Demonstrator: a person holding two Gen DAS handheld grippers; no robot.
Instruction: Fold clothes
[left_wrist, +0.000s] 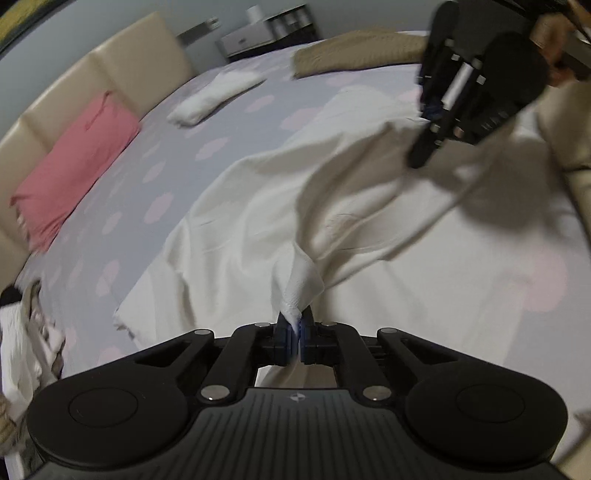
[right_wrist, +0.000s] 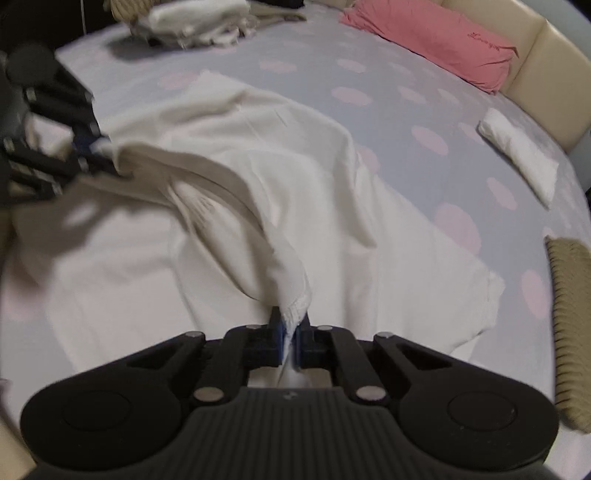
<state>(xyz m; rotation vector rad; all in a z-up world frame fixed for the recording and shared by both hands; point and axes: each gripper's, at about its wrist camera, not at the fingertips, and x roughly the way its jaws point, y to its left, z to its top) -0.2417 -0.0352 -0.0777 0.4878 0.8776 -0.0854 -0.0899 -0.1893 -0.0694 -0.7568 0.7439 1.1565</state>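
a: so, left to right: pink pillow by the headboard, a folded white bundle further up the bed, then the cream garment spread mid-bed.

b: and the left gripper?

a: clenched on a pinch of the garment's edge, cloth pulled up into a peak. the right gripper is clenched on another edge point the same way.

b: why both?

a: i'd say to lift one side together and carry it over as a fold, so it stays straight.

b: anything only one view shows?

a: the right wrist view catches an unfolded heap of clothes at the far edge; the left wrist view shows a grey cabinet beyond the bed.
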